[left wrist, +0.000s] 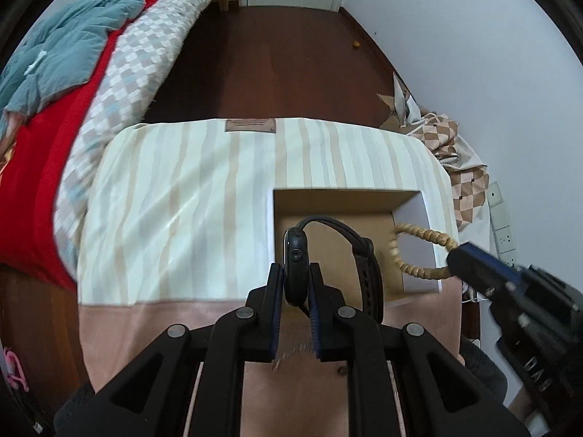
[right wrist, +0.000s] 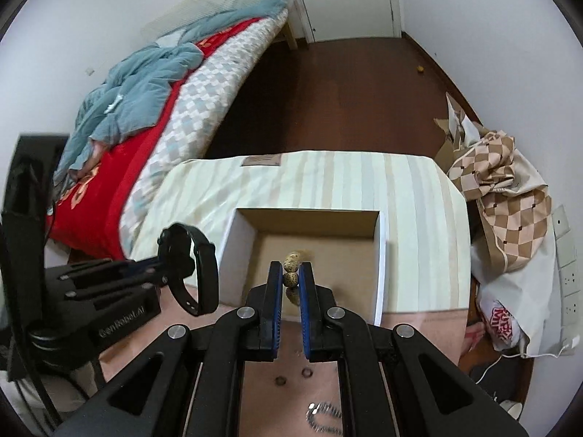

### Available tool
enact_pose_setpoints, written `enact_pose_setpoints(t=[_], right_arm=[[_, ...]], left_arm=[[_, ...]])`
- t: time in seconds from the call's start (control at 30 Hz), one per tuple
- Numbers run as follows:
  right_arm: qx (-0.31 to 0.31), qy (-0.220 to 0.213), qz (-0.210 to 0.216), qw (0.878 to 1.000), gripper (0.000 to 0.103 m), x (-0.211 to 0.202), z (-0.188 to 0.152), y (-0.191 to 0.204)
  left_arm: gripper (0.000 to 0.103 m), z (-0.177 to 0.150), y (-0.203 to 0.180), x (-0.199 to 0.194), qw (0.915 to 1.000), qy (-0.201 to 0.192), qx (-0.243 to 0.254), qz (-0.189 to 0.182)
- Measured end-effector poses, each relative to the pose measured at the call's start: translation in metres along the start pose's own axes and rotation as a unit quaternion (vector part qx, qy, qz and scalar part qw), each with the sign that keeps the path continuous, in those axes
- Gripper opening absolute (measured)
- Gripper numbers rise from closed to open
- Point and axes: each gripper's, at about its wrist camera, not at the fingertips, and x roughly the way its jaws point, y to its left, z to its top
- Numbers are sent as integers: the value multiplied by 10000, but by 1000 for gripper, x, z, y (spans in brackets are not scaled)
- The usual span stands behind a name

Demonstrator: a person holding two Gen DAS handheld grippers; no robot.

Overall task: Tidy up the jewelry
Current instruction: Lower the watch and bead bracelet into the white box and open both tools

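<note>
My left gripper (left wrist: 295, 273) is shut on a black smartwatch (left wrist: 296, 255), held by its case above the near left part of an open cardboard box (left wrist: 346, 196); the strap (left wrist: 371, 273) loops to the right. It also shows in the right wrist view (right wrist: 189, 255). My right gripper (right wrist: 291, 273) is shut on a tan beaded bracelet (right wrist: 291, 277), held over the box (right wrist: 309, 215). In the left wrist view the bracelet (left wrist: 415, 235) loops over the box's right wall. A silver chain (right wrist: 324, 415) lies on the pink tabletop near me.
The box stands on a striped cream cloth (left wrist: 182, 200) over the table. A bed with red and blue bedding (left wrist: 54, 109) is at the left. Bags and cardboard (right wrist: 503, 182) pile at the right by the wall. Dark floor (left wrist: 273, 65) lies beyond.
</note>
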Motion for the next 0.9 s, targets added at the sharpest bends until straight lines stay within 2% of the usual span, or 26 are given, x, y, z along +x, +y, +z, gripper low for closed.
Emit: enact_pose_setpoints(t=[0.2, 0.33, 0.4, 0.43, 0.47, 0.5, 0.53, 0.57, 0.63, 0.7, 0.73, 0.77, 0.87, 0.9], right_arm=[[108, 294, 7, 9995, 9, 42, 16, -17], [340, 573, 184, 9976, 10, 61, 24, -33], [514, 747, 176, 9957, 10, 67, 25, -43], [541, 771, 140, 9955, 11, 67, 24, -46], [552, 777, 96, 9954, 14, 66, 23, -48], [559, 766, 75, 9955, 18, 64, 21, -50], [555, 761, 53, 9955, 28, 61, 20, -51], [555, 751, 5, 9956, 37, 59, 19, -51], [552, 695, -84, 9960, 45, 50, 16, -52], [506, 656, -275, 9962, 53, 42, 10, -51], [461, 649, -411, 9960, 62, 40, 8, -49], [409, 639, -553, 9956, 74, 38, 6, -48], [279, 658, -1069, 9917, 96, 40, -7, -42], [268, 671, -1134, 9909, 98, 41, -10, -40]], left_arm=[[12, 25, -3, 42, 9990, 420, -7, -125], [15, 33, -3, 55, 9970, 712, -138, -285], [19, 33, -6, 50, 9977, 616, -86, -252], [30, 33, -6, 47, 9981, 575, -63, -202], [48, 32, -6, 43, 9985, 520, -64, -185], [59, 32, -5, 40, 9987, 474, -92, -166], [74, 31, -4, 37, 9989, 431, -112, -118], [75, 32, -3, 33, 9992, 373, -113, -73], [76, 29, 0, 26, 9995, 261, -99, 130], [85, 23, 4, 19, 9991, 120, -93, 402], [96, 21, 6, 16, 9986, 50, -89, 512], [102, 16, 8, 13, 9977, -57, -70, 672], [102, 5, 11, 9, 9952, -202, -26, 958], [102, 0, 12, 8, 9945, -245, -7, 1016]])
